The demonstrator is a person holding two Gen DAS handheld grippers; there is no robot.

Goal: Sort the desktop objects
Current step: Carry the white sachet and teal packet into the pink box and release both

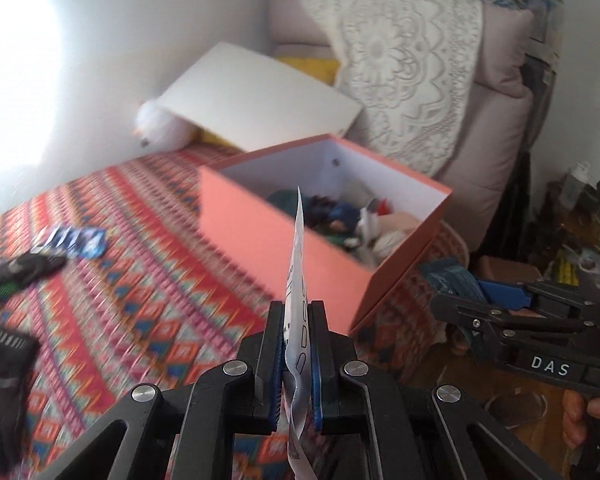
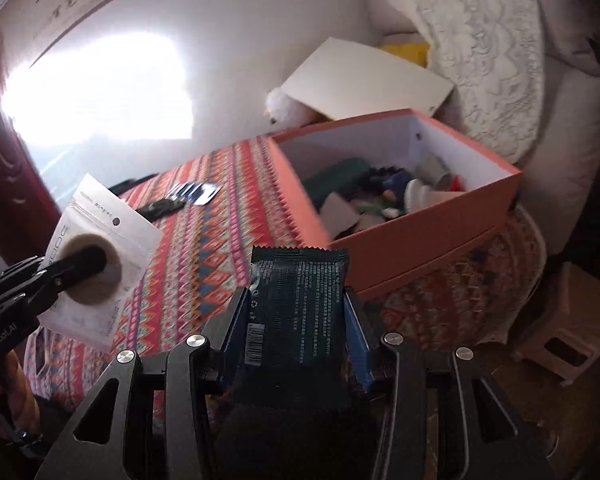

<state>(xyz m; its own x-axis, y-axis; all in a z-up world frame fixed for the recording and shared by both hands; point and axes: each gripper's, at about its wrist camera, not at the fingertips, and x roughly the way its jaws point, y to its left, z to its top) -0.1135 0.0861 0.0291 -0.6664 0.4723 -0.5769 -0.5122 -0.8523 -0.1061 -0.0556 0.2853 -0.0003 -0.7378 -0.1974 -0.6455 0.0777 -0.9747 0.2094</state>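
Both claws carried a load toward the orange box point(image 1: 300, 248), which lay ahead and slightly right of each, open-topped, its long axis running from lower left to upper right of the frames. Right claw point(image 2: 296, 312), half-open, pinched a dark foil sachet point(image 2: 300, 304) flat across its width; in the left wrist view it sat at the right edge, nearer the box's near corner. Left claw point(image 1: 296, 344) was clamped narrow on a white packet point(image 1: 298, 280) standing edge-on. Beneath stretched a bench-like surface under a red patterned cloth point(image 1: 140, 264), a white lid point(image 1: 260, 100) leaning on the wall behind. Black gloves point(image 1: 8, 380) and a blue packet point(image 1: 80, 240) remained at the left.
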